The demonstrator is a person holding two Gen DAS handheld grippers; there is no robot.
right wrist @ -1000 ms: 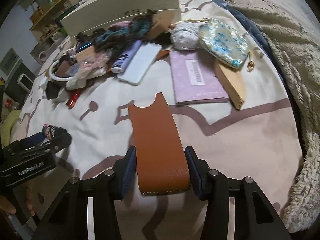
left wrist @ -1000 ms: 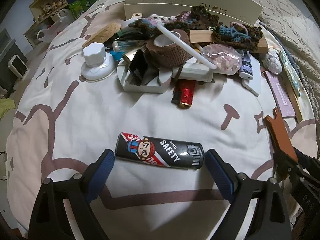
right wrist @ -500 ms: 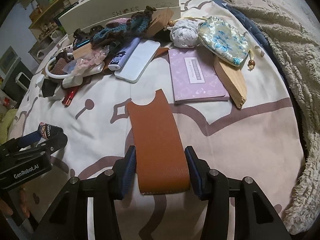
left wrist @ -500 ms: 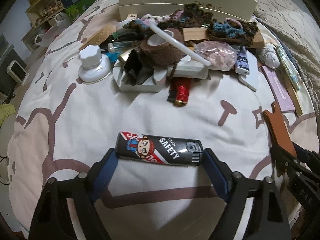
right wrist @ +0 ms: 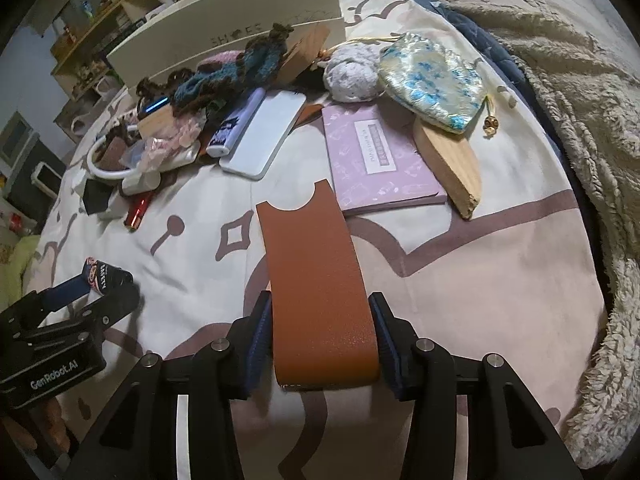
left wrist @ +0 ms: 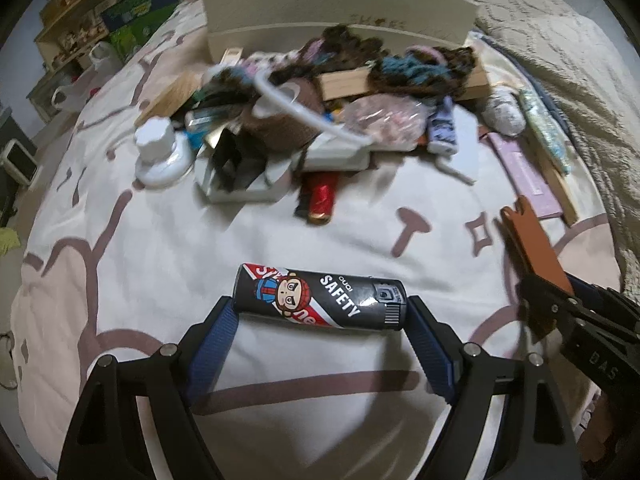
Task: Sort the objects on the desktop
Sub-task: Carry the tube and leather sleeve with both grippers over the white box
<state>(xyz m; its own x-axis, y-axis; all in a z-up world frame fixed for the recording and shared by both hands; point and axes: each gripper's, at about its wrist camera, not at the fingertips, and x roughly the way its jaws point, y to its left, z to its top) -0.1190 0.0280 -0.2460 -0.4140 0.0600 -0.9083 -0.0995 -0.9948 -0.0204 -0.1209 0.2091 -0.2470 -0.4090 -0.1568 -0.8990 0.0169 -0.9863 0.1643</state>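
L gripper [left wrist: 320, 312]: my L hand, clamped on the black can [left wrist: 320, 300], one blue pad on each end, can held crosswise betw. fingers.
Black can: cartoon print + "SAFETY" text, sits low-centre in L wrist view, just over the bedsheet [left wrist: 160, 248]; can't tell if it touches the sheet.
R gripper [right wrist: 320, 344]: my R hand, grasping the brown leather sleeve [right wrist: 316, 280] by its long edges, pads tight on both sides.
Brown leather sleeve: flat, notch end pointing away from me, lying along the sheet near the purple booklet [right wrist: 376, 156].
Cross-view: R gripper + sleeve show at right edge of L wrist view; L gripper w/ can shows at lower left of R wrist view.
Clutter pile [left wrist: 320, 112]: far side of sheet, in front of the white shoe-box lid [left wrist: 340, 4]; yarn, wood block, tape roll, misc.
Red lighter [left wrist: 322, 196]: just in front of pile, apart from can.
White knob lid [left wrist: 158, 152]: left of pile.
Floral pouch [right wrist: 436, 80]: on wooden piece [right wrist: 452, 168], right of booklet.
White phone [right wrist: 268, 132]: left of booklet, face down.
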